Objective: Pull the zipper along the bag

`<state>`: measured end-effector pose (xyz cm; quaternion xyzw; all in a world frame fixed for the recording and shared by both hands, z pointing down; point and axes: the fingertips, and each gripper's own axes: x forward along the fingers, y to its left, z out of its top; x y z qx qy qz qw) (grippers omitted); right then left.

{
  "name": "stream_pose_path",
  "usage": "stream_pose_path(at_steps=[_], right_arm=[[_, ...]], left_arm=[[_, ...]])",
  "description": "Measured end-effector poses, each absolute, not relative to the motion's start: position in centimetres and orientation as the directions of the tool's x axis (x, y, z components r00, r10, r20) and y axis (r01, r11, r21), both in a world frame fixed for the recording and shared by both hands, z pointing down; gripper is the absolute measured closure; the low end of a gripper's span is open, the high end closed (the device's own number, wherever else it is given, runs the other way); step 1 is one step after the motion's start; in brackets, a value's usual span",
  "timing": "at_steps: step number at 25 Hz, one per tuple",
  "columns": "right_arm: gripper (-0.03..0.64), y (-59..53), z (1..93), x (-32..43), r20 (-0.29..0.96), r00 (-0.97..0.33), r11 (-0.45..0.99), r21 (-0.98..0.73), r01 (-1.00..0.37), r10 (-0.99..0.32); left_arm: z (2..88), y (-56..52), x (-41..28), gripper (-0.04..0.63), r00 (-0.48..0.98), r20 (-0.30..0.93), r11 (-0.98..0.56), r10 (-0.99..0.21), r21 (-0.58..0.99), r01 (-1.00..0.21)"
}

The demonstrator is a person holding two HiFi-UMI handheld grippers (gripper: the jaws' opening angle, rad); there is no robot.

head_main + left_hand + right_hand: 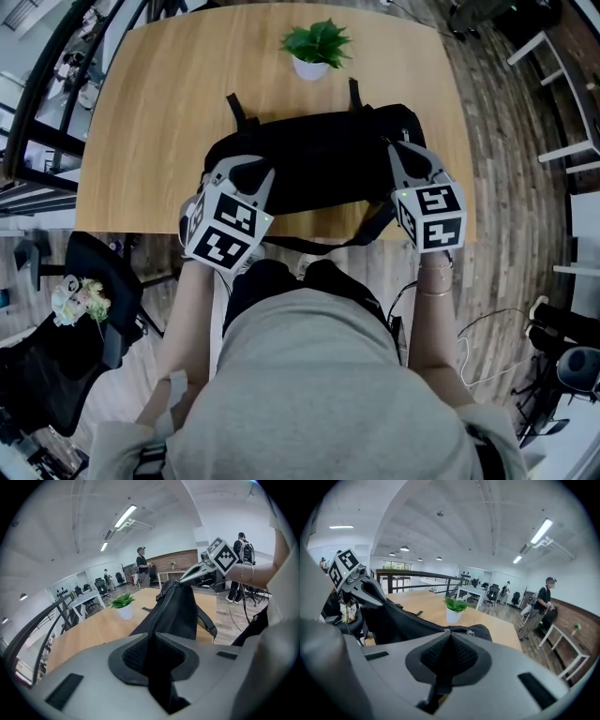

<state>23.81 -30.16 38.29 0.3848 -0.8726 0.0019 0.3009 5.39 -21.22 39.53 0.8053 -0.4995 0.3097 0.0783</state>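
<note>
A black bag lies across the near edge of the wooden table. My left gripper is at the bag's left end, shut on a fold of its black fabric. My right gripper is at the bag's right end, shut on a thin dark tab that looks like the zipper pull. Between the two grippers the bag's top edge runs taut. The left gripper view shows the right gripper at the far end of the bag. In the right gripper view, the left gripper appears at the other end.
A small potted plant in a white pot stands behind the bag near the table's far edge. A bag strap hangs over the near edge. A black chair is at my left, below the table. People stand far off in the room.
</note>
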Motion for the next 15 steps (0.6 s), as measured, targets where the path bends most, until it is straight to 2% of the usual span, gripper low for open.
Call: stream_pose_path(at_steps=[6, 15], right_arm=[[0.606, -31.6, 37.7, 26.7, 0.501, -0.466, 0.628, 0.221, -0.746, -0.729], [0.603, -30.7, 37.8, 26.0, 0.501, -0.487, 0.651, 0.224, -0.725, -0.715]], left_arm=[[39.2, -21.3, 5.2, 0.537, 0.279, 0.564, -0.453, -0.777, -0.193, -0.871], [39.4, -21.2, 5.0, 0.503, 0.221, 0.542, -0.374, -0.811, -0.189, -0.908]])
